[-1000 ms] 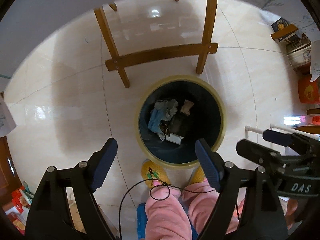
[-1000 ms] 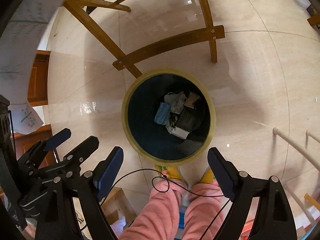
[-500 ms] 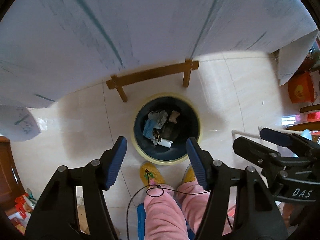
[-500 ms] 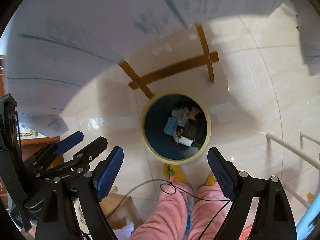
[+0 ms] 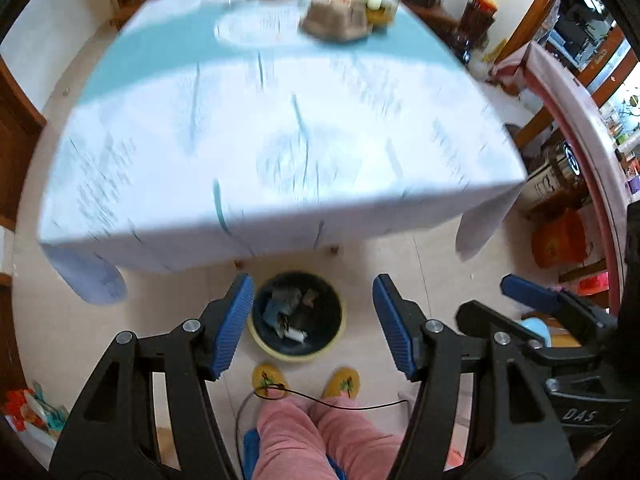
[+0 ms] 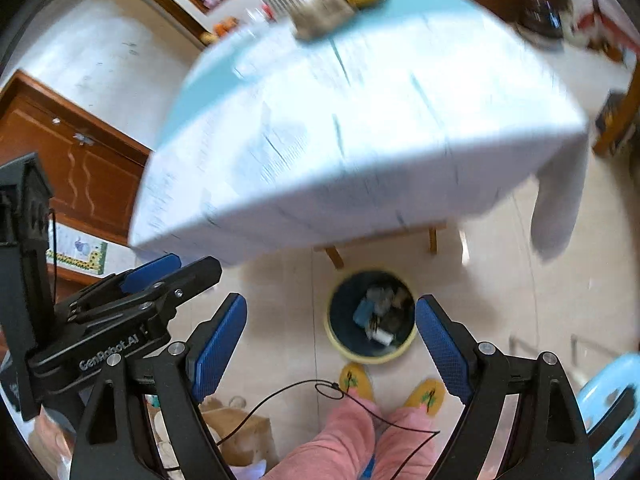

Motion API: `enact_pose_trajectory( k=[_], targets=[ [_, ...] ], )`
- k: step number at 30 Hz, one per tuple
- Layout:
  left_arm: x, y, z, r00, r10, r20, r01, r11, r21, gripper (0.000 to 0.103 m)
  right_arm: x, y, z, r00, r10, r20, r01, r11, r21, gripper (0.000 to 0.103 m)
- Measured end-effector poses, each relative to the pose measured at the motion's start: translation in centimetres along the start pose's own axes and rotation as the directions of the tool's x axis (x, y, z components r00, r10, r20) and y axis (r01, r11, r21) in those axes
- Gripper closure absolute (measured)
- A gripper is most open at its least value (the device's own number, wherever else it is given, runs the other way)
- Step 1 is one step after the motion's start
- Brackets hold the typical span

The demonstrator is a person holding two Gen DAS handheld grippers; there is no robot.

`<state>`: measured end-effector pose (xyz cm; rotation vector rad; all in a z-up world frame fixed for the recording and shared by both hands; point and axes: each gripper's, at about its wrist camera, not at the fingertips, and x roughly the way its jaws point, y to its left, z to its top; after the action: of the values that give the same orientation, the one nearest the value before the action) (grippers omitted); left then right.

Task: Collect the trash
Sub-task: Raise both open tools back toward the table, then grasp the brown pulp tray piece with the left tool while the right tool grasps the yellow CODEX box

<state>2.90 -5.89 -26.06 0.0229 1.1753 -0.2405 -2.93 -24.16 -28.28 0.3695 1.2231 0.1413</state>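
— Left gripper (image 5: pixel 313 320), bottom centre of the left wrist view: released, blue pads (image 5: pixel 234 326) spread wide, nothing between. Right gripper (image 6: pixel 330 354), bottom centre of the right wrist view: likewise released, pads (image 6: pixel 442 354) wide apart and empty.

— And beyond the claws, largest first?

— Table (image 5: pixel 280 140) under a pale blue-and-white cloth, filling the upper and middle frame of the left view, heavily blurred. Same table (image 6: pixel 360 120) across the upper centre and right of the right view. Brown pile and small yellow items (image 5: pixel 344 18) at the top centre, too blurred to name. Cream tiled floor (image 5: pixel 140 320) below the cloth's edge.

— Position of the trash?

— Trash bin (image 5: pixel 297 316), dark inside with a yellow rim, low in the frame between the spread pads, standing on the floor just beside the table's hanging edge. In the right view, bin (image 6: pixel 372 316) at lower centre, nearer the right pad. Inside: blue, grey and white scraps (image 5: pixel 286 312), jumbled, individual pieces hard to tell.

— Anything lower still?

— Pink trouser legs (image 5: pixel 320 436) at the bottom edge, yellow slippers (image 5: pixel 269 376) just below the bin, thin black cord (image 5: pixel 332 402) looped across the knees.
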Motion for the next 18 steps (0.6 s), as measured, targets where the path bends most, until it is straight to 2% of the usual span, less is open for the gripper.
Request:
enact_pose_trajectory(
  k=[3, 6, 10, 12, 15, 18],
  targets=[
    [-4.3, -0.7, 2.4, 0.997, 0.041, 0.072, -0.043, 0.999, 0.023, 0.043, -4.8, 1.7, 2.1, 0.998, 0.011, 0.068, -0.007, 0.998, -0.064, 0.016],
    [-7.8, -0.9, 4.3, 0.99, 0.046, 0.132, -0.048, 0.999, 0.012, 0.043, -8.5, 3.0, 4.0, 0.991, 0.016, 0.13, -0.001, 0.993, -0.115, 0.016],
    [-12.6, -1.3, 7.4, 0.968, 0.087, 0.234, -0.092, 0.996, 0.011, 0.043, -12.5, 4.2, 6.8, 0.98, 0.019, 0.2, 0.013, 0.987, -0.157, 0.016],
    [-14.2, -1.2, 8.6, 0.96, 0.101, 0.262, -0.107, 0.994, 0.011, 0.043, -13.9, 4.7, 8.4, 0.973, 0.012, 0.229, 0.03, 0.984, -0.177, 0.016],
    [-16.2, -1.2, 11.1, 0.955, 0.091, 0.282, -0.096, 0.995, 0.004, 0.043, -15.5, 5.2, 10.5, 0.965, 0.005, 0.26, 0.048, 0.979, -0.197, 0.016],
    [-17.6, -0.8, 13.7, 0.957, 0.047, 0.285, -0.048, 0.999, -0.005, 0.043, -16.8, 6.2, 13.2, 0.955, -0.015, 0.296, 0.082, 0.973, -0.215, 0.016]
  ],
)
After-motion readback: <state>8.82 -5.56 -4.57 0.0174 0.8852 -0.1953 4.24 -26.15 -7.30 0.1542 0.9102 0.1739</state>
